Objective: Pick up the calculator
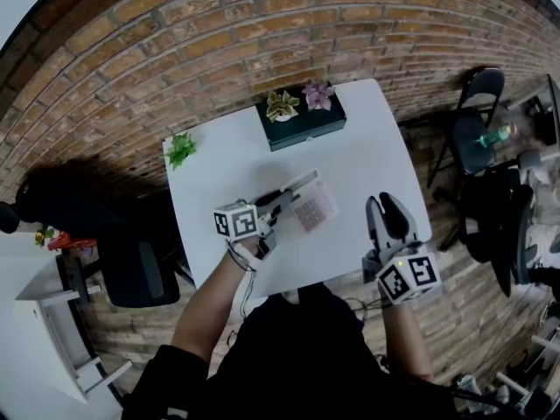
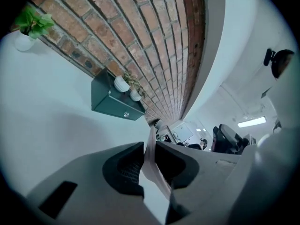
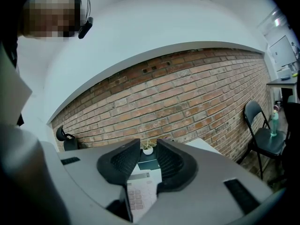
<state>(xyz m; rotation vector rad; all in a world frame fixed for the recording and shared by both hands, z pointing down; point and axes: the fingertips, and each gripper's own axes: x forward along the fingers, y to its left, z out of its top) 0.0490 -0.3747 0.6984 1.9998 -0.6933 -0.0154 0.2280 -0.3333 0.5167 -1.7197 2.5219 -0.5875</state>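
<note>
Left gripper view: ribbed dark tongs [image 2: 149, 148] pinch thin, flat calculator [image 2: 157, 183].

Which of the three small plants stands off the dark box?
The bright green plant, alone on the table at left; the pale plant and purple plant sit on the box.

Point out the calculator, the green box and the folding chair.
calculator [image 1: 315, 208]: head view, on its keypad.
green box [image 1: 306, 129]: head view, on its bare green surface.
folding chair [image 1: 486, 84]: head view, on its backrest.
</note>
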